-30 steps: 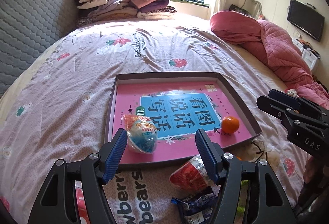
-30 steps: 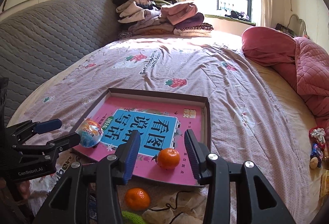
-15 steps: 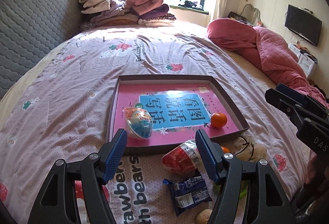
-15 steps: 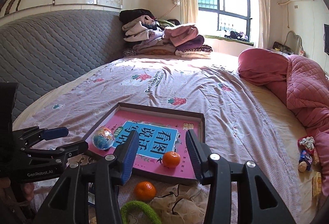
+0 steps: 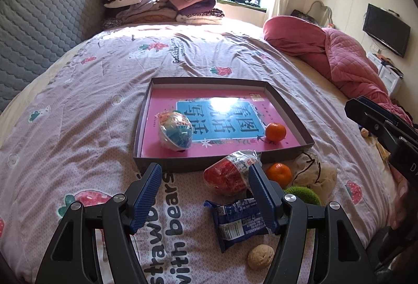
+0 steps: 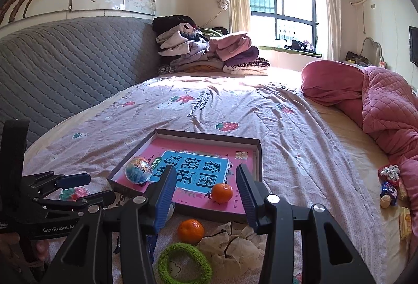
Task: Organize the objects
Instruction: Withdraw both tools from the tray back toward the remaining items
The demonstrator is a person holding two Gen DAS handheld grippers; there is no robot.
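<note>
A shallow brown box [image 5: 146, 106] holding a pink book lies on the bedspread. Inside it are a wrapped egg-shaped toy [image 5: 176, 132] and a tangerine [image 5: 275, 131]. In front of the box lie a red snack packet [image 5: 230, 177], a second tangerine [image 5: 280, 174], a blue packet [image 5: 235, 221], a walnut [image 5: 260, 256], a green hair ring [image 5: 303, 195] and a beige drawstring bag [image 5: 318, 174]. My left gripper [image 5: 204, 169] hovers open over the red packet, holding nothing. My right gripper [image 6: 205, 169] is open and empty, above the loose tangerine [image 6: 190, 230] and the box's near rim [image 6: 214, 213].
Folded clothes [image 5: 162, 2] are piled at the far end of the bed. A pink quilt [image 5: 339, 57] is bunched along the right side, with small sweets [image 6: 389, 187] beside it. A grey padded headboard [image 6: 65, 70] runs along the left.
Both grippers have drawn back from the box, which now looks smaller and farther. The blue packet, walnut, green ring and bag have come into view.
</note>
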